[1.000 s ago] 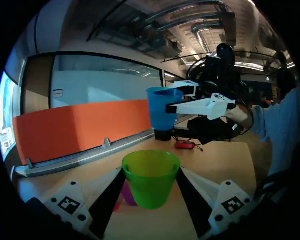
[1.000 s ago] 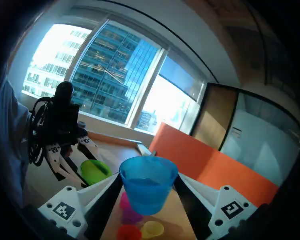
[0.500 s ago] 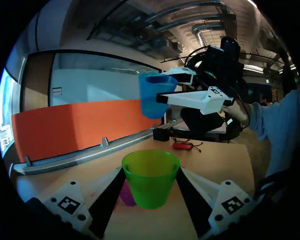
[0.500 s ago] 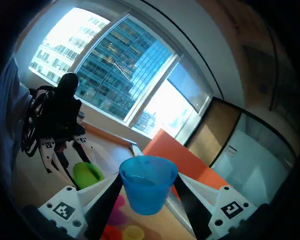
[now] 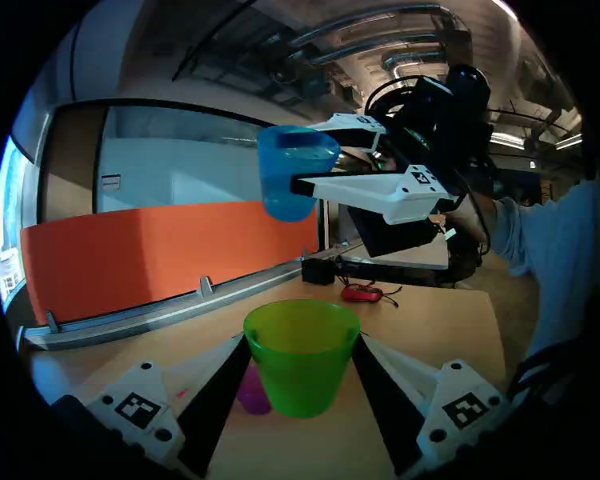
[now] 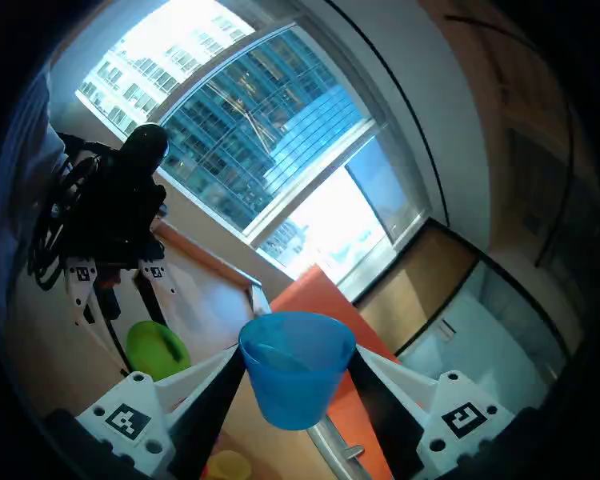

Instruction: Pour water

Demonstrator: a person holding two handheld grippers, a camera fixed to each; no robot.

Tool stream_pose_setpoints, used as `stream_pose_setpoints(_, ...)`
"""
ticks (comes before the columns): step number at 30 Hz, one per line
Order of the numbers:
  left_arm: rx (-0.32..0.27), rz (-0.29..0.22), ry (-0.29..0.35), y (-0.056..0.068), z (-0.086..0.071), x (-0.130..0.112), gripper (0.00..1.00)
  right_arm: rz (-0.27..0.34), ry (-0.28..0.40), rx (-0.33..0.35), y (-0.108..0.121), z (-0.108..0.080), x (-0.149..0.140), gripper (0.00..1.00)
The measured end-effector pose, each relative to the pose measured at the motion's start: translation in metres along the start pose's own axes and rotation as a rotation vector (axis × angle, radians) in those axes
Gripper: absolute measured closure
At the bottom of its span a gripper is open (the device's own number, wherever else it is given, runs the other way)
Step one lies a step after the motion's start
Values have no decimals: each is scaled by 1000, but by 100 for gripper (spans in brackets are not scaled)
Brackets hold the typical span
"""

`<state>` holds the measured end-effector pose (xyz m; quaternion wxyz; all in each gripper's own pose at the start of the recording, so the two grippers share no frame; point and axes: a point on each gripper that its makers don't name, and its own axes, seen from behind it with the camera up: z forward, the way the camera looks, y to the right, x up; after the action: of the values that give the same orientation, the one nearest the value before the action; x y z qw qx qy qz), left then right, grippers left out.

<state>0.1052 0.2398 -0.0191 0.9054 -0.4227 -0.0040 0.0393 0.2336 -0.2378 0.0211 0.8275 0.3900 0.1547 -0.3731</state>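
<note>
My left gripper (image 5: 302, 370) is shut on a green cup (image 5: 302, 356), held upright just above the wooden table (image 5: 428, 312). Up and behind it, the right gripper (image 5: 300, 164) holds a blue cup (image 5: 290, 170) in the air, tipped to the left. In the right gripper view my right gripper (image 6: 297, 376) is shut on that blue cup (image 6: 295, 368), and water lies slanted inside it. Down to the left there, the green cup (image 6: 156, 349) sits between the left gripper's white fingers (image 6: 152, 292).
A purple cup (image 5: 254, 392) stands on the table behind the green one, and a yellow cup (image 6: 226, 464) shows below the blue one. An orange partition (image 5: 140, 248) with a metal rail runs along the table's far edge. A red object (image 5: 362, 293) and a black box (image 5: 318, 270) lie farther back.
The right gripper has risen and swung left with the blue cup, tilting it further toward the green cup. The left gripper and green cup have stayed put.
</note>
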Motion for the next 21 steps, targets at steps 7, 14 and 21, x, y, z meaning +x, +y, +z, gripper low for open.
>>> stream_pose_setpoints(7, -6, 3, 2, 2, 1, 4, 14, -85, -4, -10, 7, 6, 6, 10)
stream_pose_setpoints(14, -14, 3, 2, 4, 3, 4, 14, -165, -4, -23, 13, 11, 11, 10)
stream_pose_setpoints(21, -18, 5, 5, 6, 4, 6, 14, -225, -17, -30, 16, 14, 8, 10)
